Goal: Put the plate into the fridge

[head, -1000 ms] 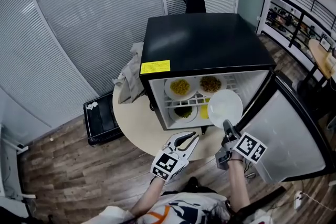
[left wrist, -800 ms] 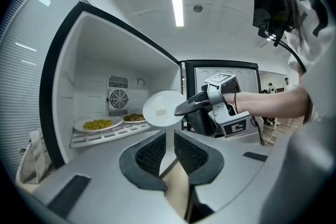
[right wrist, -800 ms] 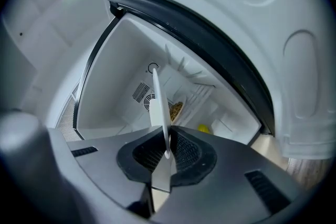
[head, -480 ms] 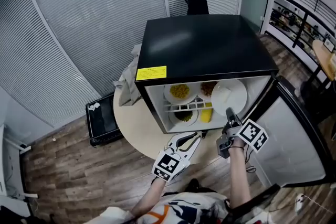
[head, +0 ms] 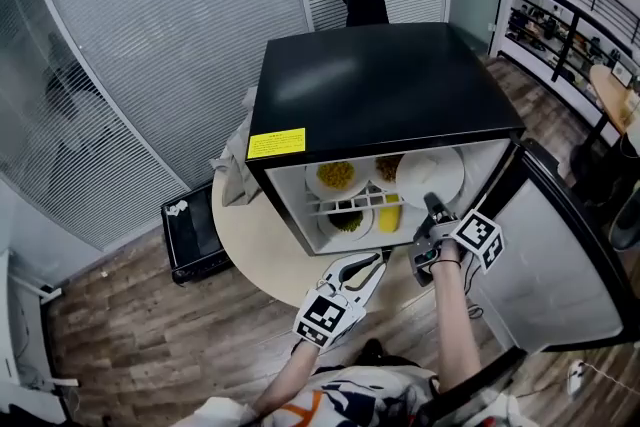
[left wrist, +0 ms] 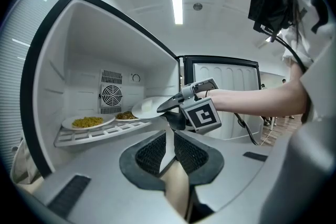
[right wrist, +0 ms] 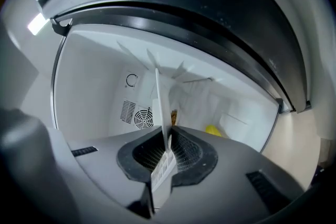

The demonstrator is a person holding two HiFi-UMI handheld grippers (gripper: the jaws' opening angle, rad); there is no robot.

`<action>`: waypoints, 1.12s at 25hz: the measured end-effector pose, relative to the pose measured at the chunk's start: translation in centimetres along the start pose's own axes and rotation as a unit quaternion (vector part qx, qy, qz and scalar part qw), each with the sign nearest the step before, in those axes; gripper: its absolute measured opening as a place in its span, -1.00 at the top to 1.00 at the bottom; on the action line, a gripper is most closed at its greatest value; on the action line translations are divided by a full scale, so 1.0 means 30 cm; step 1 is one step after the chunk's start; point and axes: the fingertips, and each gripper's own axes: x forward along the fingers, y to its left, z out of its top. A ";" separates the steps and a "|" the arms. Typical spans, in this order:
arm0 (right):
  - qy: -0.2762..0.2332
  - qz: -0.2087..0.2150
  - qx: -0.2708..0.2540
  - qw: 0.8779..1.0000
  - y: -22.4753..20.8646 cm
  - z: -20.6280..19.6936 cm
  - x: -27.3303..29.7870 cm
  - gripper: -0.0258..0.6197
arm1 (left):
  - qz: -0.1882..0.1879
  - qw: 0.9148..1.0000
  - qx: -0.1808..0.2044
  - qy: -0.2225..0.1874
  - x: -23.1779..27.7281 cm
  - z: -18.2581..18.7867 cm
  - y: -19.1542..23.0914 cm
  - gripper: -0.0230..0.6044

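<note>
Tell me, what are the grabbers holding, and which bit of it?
The right gripper pinches the white plate by its near rim, edge-on between its shut jaws. The left gripper holds nothing.

Wire fridge shelf [left wrist: 94,134] under two plates of food [left wrist: 88,122]
</note>
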 end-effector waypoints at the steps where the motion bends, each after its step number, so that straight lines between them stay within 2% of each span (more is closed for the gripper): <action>1: 0.003 0.001 0.006 1.000 0.000 0.001 0.006 0.83 | 0.000 1.000 0.000 0.000 -0.001 0.000 0.001 0.76; 9: 0.010 -0.002 0.029 1.000 0.012 0.029 0.069 0.83 | 0.004 1.000 -0.001 0.002 -0.017 -0.003 0.015 0.76; 20: 0.002 -0.008 0.020 1.000 0.052 0.048 0.128 0.78 | 0.006 1.000 0.001 0.004 -0.039 -0.005 0.033 0.76; 22: -0.006 -0.007 0.002 1.000 0.064 0.058 0.126 0.76 | 0.007 1.000 0.000 0.004 -0.045 -0.005 0.037 0.76; 24: -0.017 -0.009 -0.037 0.999 0.078 0.072 0.115 0.70 | 0.008 1.000 0.000 0.004 -0.050 -0.006 0.039 0.76; 28: -0.027 -0.022 -0.119 0.992 0.102 0.094 0.093 0.47 | 0.010 1.000 -0.001 0.004 -0.059 -0.011 0.043 0.76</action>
